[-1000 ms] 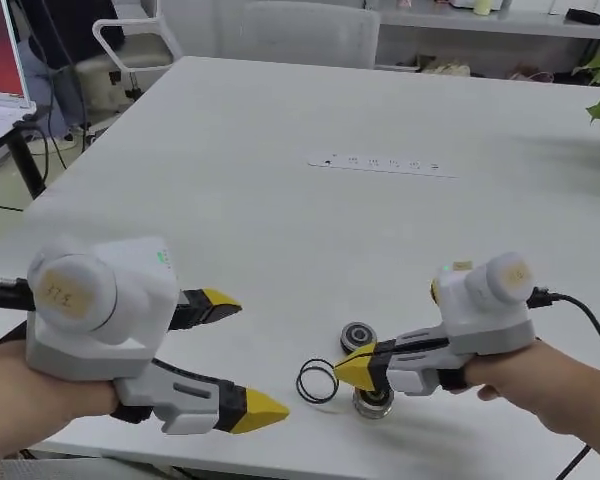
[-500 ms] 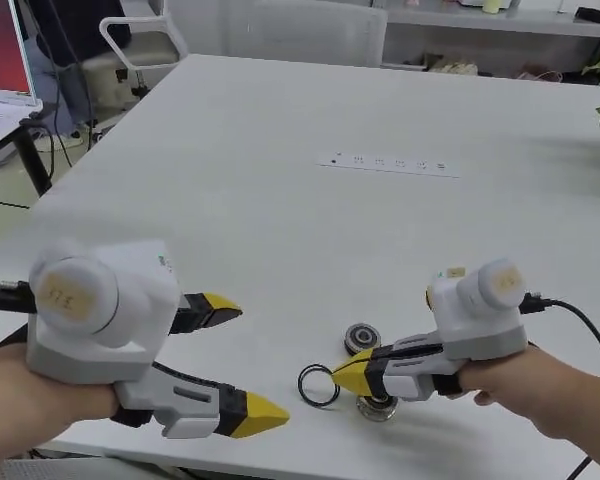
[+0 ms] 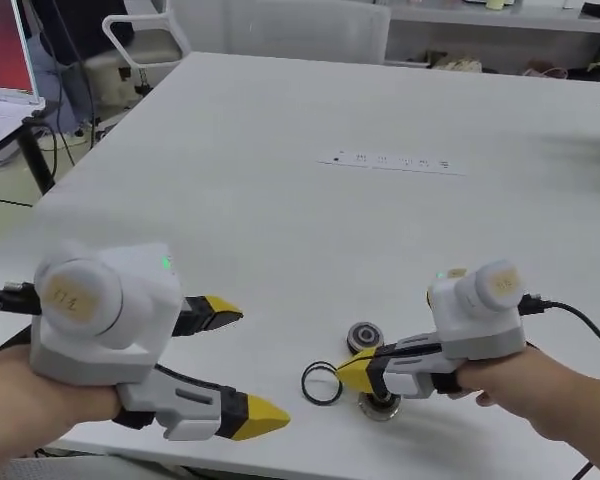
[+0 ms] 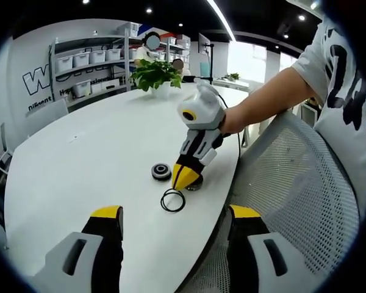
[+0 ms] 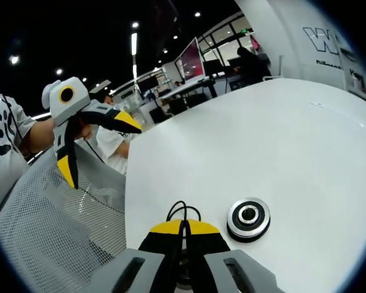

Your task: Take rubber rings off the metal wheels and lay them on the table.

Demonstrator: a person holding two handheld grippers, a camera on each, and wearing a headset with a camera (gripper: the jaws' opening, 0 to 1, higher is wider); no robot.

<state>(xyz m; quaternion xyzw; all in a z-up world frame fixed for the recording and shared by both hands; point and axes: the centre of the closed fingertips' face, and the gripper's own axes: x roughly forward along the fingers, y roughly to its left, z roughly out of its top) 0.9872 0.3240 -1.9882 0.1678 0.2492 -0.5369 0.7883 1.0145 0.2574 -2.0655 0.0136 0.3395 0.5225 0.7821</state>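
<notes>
Hardly budged this last second: right gripper [image 3: 342,372] pinched shut beside the black rubber ring [image 3: 321,384] lying on the white surface [image 3: 280,200], left gripper [image 3: 258,362] gaping empty; dark-rimmed metal wheel [image 3: 362,335] next, probably.

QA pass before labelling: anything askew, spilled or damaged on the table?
Nothing stands out. The black rubber ring, possibly two overlapped, lies flat on the white table. One round metal wheel lies flat beside it, and a second wheel sits beneath the shut right tool. No spill or visible damage.
</notes>
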